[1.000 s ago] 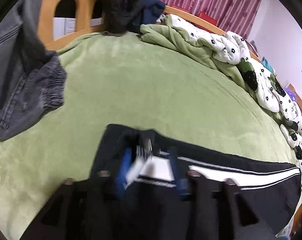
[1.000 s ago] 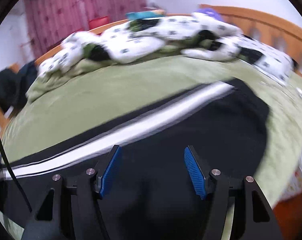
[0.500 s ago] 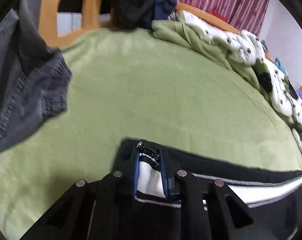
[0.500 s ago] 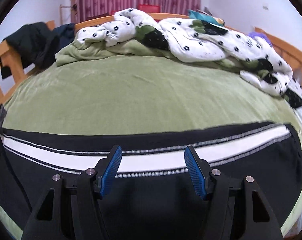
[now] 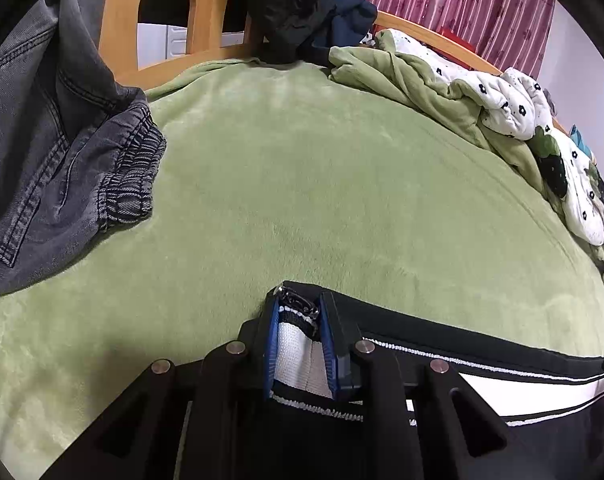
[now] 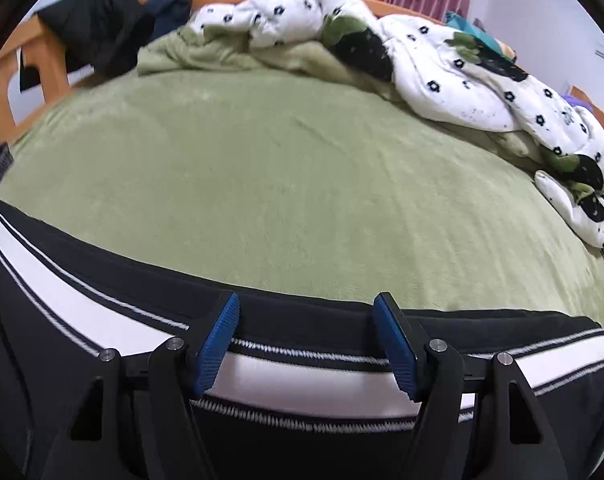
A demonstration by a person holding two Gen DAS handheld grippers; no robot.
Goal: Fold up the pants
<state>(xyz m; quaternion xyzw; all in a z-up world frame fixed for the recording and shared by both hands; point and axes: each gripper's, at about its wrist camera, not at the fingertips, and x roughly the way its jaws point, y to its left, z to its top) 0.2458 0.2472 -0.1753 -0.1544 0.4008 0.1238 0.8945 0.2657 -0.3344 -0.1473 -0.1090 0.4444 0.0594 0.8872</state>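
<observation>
Green bed (image 5: 302,184), pants (image 5: 482,356) between fingers (image 5: 270,344).

You are working under even, diffuse indoor light; no lamp or glare spot appears in either view. Both fisheye lenses curve the green bed cover (image 5: 302,168) into a dome and leave black vignette corners. The left view is sharp, with a soft shadow on the cover beside the left claw (image 5: 297,336). In the right view, the patterned quilt (image 6: 462,80) and pants (image 6: 101,320) show slight blur.
</observation>
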